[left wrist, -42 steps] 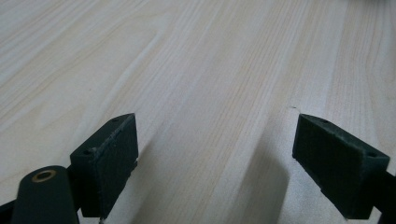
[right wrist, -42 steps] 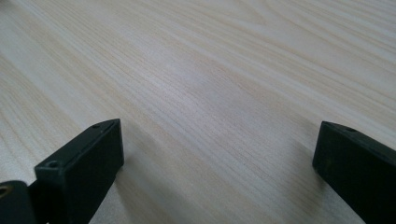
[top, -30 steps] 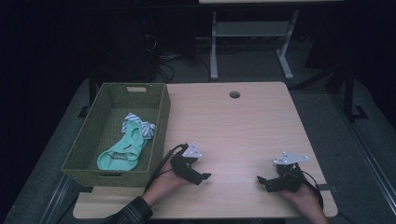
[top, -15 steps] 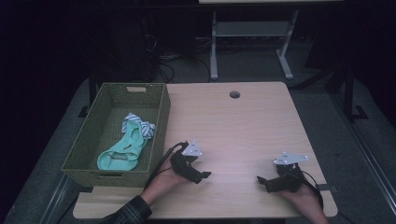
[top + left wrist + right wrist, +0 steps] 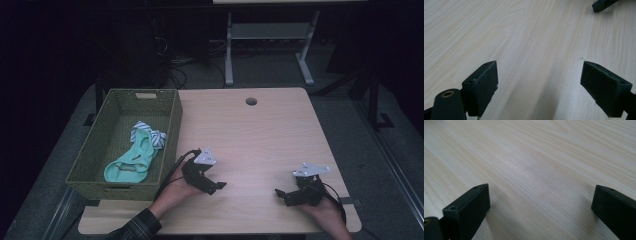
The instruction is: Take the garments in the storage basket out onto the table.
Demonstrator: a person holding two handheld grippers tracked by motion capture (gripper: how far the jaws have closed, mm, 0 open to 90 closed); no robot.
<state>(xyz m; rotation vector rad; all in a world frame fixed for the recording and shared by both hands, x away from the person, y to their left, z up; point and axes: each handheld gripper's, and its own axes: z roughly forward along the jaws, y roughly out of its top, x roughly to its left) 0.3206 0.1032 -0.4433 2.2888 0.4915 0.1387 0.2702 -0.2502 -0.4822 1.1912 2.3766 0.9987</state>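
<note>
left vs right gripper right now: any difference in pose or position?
The left gripper sits close beside the green basket that holds the mint garment; the right gripper sits near the table's right edge, far from it. The left gripper's jaws point toward the table's right, the right gripper's toward its left, so they face each other. Shared: both rest low over bare wood near the front edge, jaws wide open and holding nothing.

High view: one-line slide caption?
Both open grippers, left and right, rest on the table beside a basket holding a green garment.
</note>
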